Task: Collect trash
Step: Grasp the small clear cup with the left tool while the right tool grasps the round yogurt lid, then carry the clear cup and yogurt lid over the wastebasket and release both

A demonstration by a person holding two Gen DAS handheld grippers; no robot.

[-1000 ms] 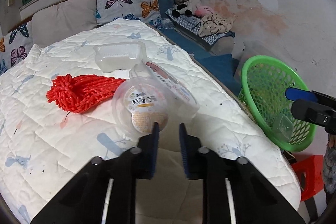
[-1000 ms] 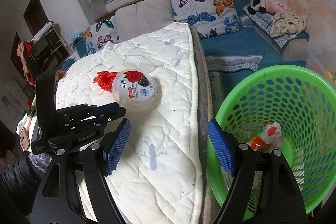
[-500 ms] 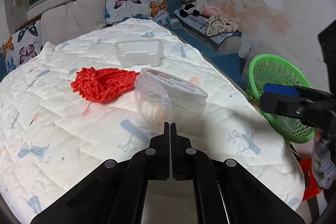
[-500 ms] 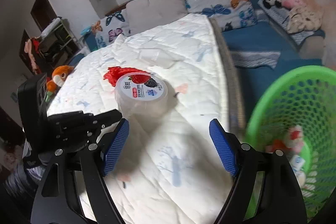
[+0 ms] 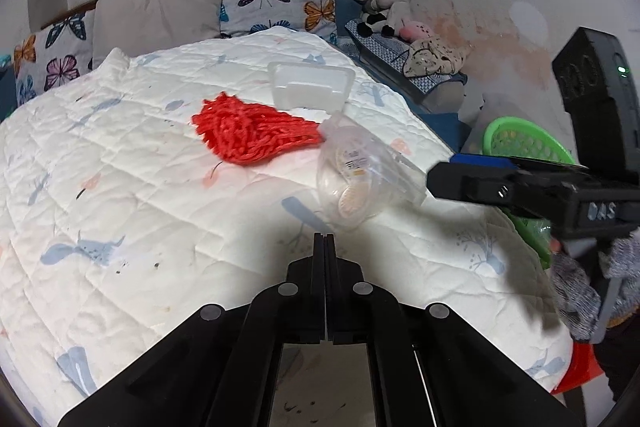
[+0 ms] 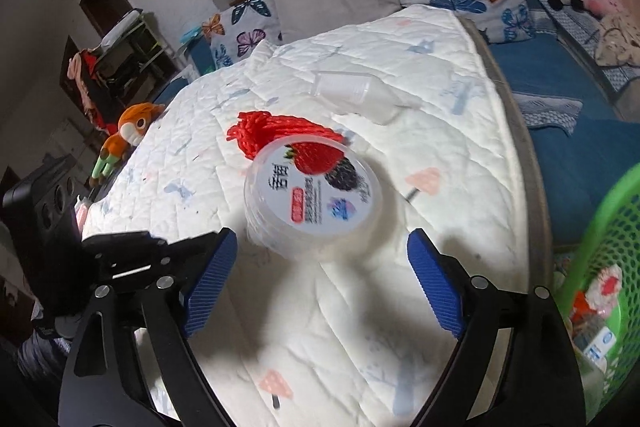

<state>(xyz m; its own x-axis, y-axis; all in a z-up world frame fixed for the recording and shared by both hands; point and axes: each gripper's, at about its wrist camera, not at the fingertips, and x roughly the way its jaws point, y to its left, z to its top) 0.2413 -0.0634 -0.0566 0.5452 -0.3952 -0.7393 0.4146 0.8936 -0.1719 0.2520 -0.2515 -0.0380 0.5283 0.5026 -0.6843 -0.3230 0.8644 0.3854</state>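
A clear round plastic tub [image 5: 360, 179] with a strawberry-print lid [image 6: 316, 187] lies on the white quilted bed [image 5: 140, 195]. A red mesh net [image 5: 252, 135] lies just behind it, also in the right wrist view [image 6: 276, 131]. A clear rectangular box [image 5: 310, 89] lies further back [image 6: 348, 91]. My left gripper [image 5: 324, 247] is shut and empty, a little short of the tub. My right gripper [image 6: 320, 275] is open, its blue pads [image 6: 210, 279] straddling the near side of the tub without touching it.
A green mesh basket [image 6: 600, 267] holding some trash stands on the floor right of the bed, also in the left wrist view [image 5: 524, 143]. Butterfly pillows [image 5: 276, 3] line the headboard. Plush toys [image 5: 384, 3] lie on a blue side mattress. An orange toy [image 6: 128, 135] sits at the bed's left.
My left gripper closed, empty, and drew back from the tub. My right gripper swung from the basket toward the tub and now brackets it.
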